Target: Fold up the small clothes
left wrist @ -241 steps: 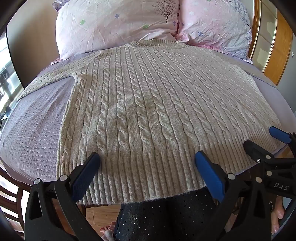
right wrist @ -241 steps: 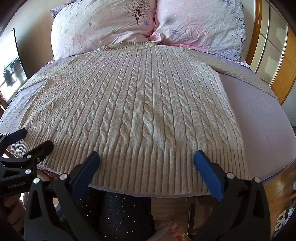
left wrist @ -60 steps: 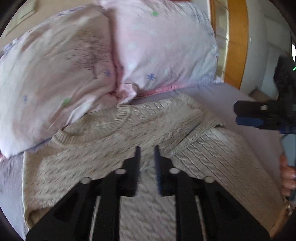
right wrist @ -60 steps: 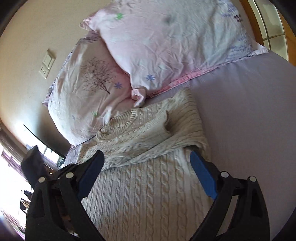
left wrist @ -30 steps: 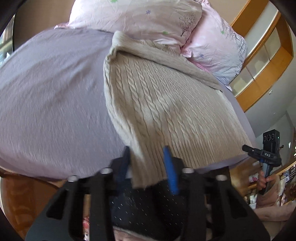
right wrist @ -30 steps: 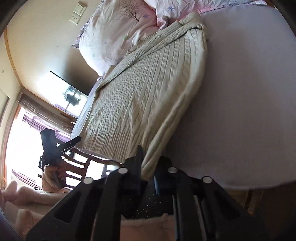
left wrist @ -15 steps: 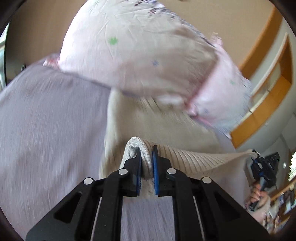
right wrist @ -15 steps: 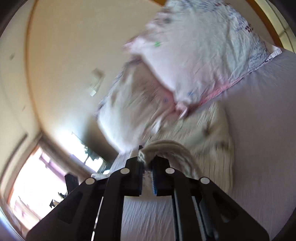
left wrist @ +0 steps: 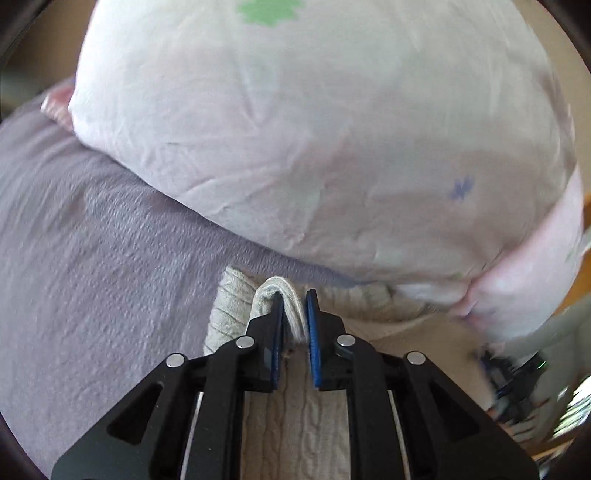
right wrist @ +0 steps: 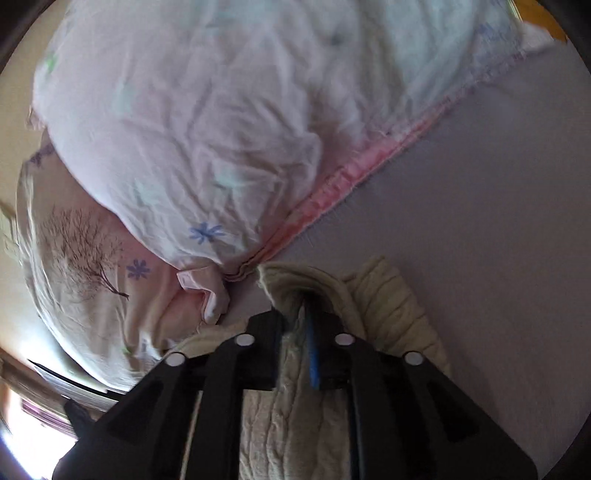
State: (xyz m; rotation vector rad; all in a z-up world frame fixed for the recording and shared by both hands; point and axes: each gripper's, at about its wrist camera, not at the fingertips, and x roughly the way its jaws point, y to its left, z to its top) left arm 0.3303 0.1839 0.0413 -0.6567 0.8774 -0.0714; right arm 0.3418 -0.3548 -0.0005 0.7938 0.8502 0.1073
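A cream cable-knit sweater (left wrist: 295, 417) lies on the lilac bed sheet (left wrist: 92, 258), its sides folded in. My left gripper (left wrist: 294, 325) is shut on the sweater's ribbed hem, held close to the pillow over the collar end. My right gripper (right wrist: 297, 321) is shut on the other corner of the hem (right wrist: 295, 284), also up by the pillows. The sweater (right wrist: 391, 310) bunches beside and under the right gripper. The lower part of the sweater is hidden behind both grippers.
Two pale pink pillows fill the head of the bed: one (left wrist: 314, 129) right ahead of the left gripper, two (right wrist: 184, 110) ahead of the right. Wooden headboard (right wrist: 539, 14) at far right. The right gripper and hand show blurred at the edge of the left view (left wrist: 517, 384).
Both grippers have carried the sweater's hem further toward the pillows and lower, folding the bottom over the top. The pillows now fill both views.
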